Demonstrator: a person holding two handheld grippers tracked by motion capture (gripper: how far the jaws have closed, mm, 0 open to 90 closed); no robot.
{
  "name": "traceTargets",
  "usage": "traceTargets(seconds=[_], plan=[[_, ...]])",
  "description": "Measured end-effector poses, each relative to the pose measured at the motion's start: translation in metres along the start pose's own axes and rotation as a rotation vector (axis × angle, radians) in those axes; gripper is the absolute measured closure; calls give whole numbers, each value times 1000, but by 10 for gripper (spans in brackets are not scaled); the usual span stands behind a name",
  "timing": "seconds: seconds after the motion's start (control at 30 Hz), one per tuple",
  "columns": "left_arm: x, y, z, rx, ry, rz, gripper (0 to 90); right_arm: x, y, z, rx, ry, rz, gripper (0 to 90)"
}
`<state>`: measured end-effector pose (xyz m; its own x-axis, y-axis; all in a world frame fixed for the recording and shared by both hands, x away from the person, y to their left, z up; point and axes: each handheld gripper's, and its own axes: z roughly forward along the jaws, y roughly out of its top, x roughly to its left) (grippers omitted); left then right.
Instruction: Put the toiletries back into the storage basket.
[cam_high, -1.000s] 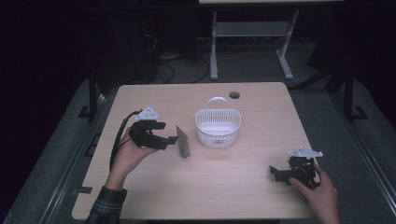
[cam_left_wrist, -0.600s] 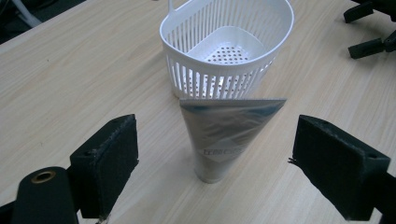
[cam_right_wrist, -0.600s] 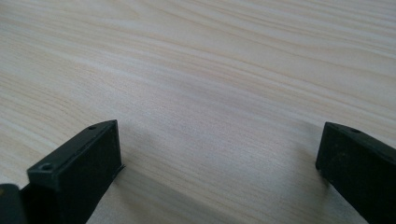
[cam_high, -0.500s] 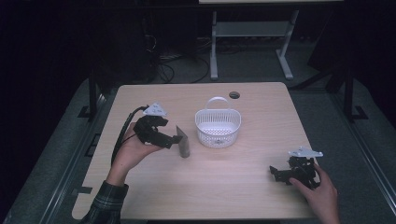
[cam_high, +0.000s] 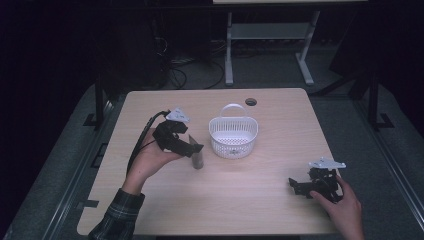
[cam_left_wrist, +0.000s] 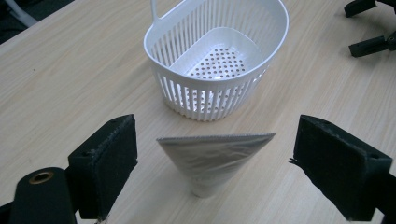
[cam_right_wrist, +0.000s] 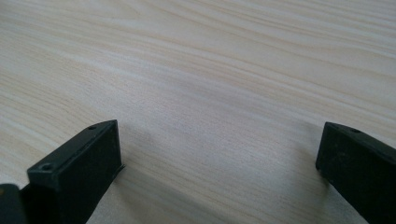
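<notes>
A silvery tube (cam_left_wrist: 212, 158) stands on its cap, its flat crimped end up, just left of the white basket (cam_high: 233, 145). My left gripper (cam_high: 195, 148) is held over the tube (cam_high: 198, 159). Its jaws have just been opening and now stand wide, with the tube between them and a clear gap on each side (cam_left_wrist: 219, 140). The basket (cam_left_wrist: 210, 98), empty, lies right beyond the tube. My right gripper (cam_high: 296, 185) rests low over the table near the front right, open, with bare wood between its jaws (cam_right_wrist: 219, 140).
The wooden table (cam_high: 260, 210) has a round cable hole (cam_high: 251, 102) near its far edge behind the basket. The right gripper's black jaws (cam_left_wrist: 369, 44) show far off in the left gripper view. Dark floor and a white stand lie beyond the table.
The left hand has moved a little to the right and up by the tube, which stays standing in place. The right hand has not moved.
</notes>
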<state>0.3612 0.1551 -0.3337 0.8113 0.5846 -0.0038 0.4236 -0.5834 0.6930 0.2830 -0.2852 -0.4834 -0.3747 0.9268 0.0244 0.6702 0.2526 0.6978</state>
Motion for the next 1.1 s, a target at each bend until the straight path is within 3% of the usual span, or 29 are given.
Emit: traceTargets(seconds=[0.63, 1.1], plan=[[2, 5, 27, 114, 14, -6, 141, 0, 0, 0, 0, -1, 0, 0], [2, 6, 29, 129, -6, -17, 285, 0, 0, 0, 0, -1, 0, 0]])
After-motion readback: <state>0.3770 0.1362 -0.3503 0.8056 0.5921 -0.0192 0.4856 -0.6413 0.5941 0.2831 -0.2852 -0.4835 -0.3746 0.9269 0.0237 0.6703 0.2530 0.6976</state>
